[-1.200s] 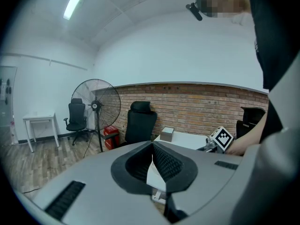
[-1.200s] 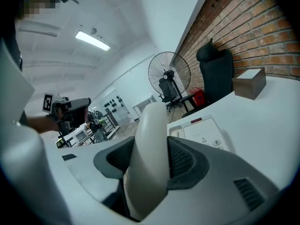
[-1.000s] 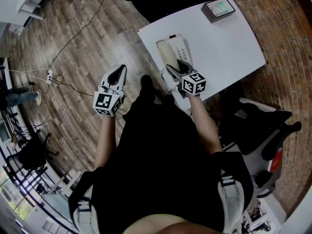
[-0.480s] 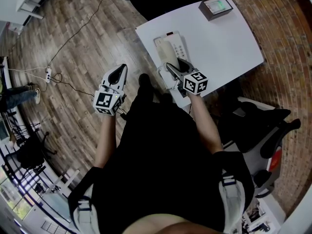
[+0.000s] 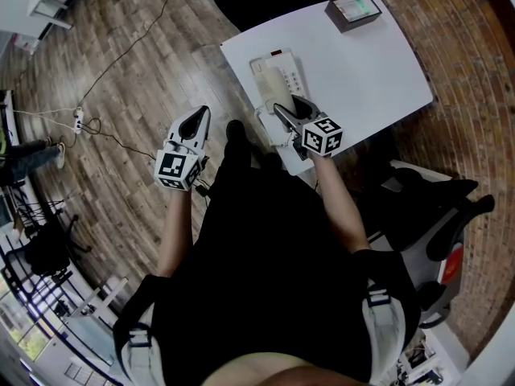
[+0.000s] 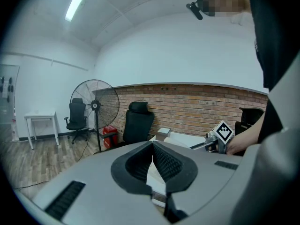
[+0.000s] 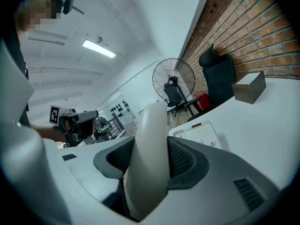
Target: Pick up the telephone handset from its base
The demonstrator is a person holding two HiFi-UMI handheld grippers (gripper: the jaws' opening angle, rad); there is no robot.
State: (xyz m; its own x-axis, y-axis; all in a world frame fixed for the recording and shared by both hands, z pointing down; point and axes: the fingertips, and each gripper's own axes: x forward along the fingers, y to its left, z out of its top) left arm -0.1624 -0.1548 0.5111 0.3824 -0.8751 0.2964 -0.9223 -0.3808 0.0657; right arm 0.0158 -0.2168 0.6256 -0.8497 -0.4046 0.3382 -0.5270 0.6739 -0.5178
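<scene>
The cream telephone handset (image 7: 151, 125) stands nearly upright between the pads of my right gripper (image 7: 151, 146), which is shut on it. In the head view the handset (image 5: 272, 85) juts forward from the right gripper (image 5: 288, 109) over the near end of the white base (image 5: 288, 69). The base's keypad (image 7: 202, 134) shows just beyond the jaws. My left gripper (image 5: 195, 121) hangs over the wooden floor to the left of the table. Its pads meet with nothing between them (image 6: 152, 146).
The base sits on a white table (image 5: 370, 71) with a small grey box (image 5: 354, 10) at its far corner. A black chair (image 5: 418, 199) stands to the right beside a brick wall. Cables and a power strip (image 5: 80, 121) lie on the floor at left. A standing fan (image 6: 95, 107) is behind.
The table and base have slid up and left in the head view. The right gripper with the handset now sits a little farther back from the base. The left gripper looks unchanged.
</scene>
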